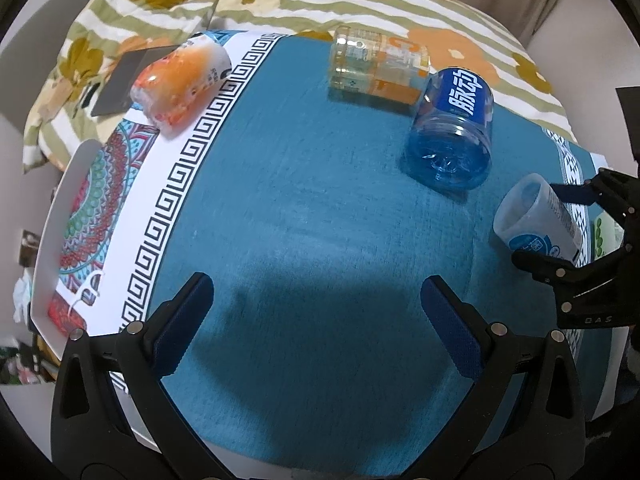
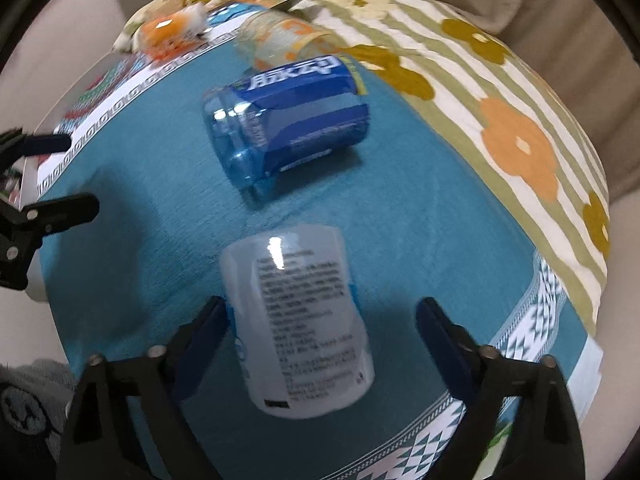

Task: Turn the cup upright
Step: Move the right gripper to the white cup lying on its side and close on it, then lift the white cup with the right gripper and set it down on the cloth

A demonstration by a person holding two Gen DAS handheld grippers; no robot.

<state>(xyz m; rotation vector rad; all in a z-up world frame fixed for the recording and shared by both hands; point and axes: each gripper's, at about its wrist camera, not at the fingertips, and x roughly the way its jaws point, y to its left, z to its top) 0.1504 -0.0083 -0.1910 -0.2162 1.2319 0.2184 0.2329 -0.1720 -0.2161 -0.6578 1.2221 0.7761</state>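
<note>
The right claw [image 2: 320, 344] is spread wide and reaches low over the surface [image 2: 420, 216], its two blue-padded fingers [image 2: 444, 344] on either side of the white cup [image 2: 300, 332]. The left-hand pad lies against or just beside the cup wall; the right-hand pad stands clear of it, so the cup is bracketed but not clamped. In the left wrist view the same claw [image 1: 560, 228] enters from the right edge with one finger above and one below the cup [image 1: 536, 220].

The cup lies on its side on the teal cloth. Its long axis runs roughly along the claw's reach, tilted slightly. Its open mouth faces away from the claw, toward the middle of the surface.

The left claw [image 1: 316, 324] hovers wide open over bare cloth, holding nothing.

Beyond the white cup lie a blue cup [image 2: 288, 128], a clear orange-labelled cup [image 1: 380, 66] and an orange-and-white cup [image 1: 180, 80], all on their sides
</note>
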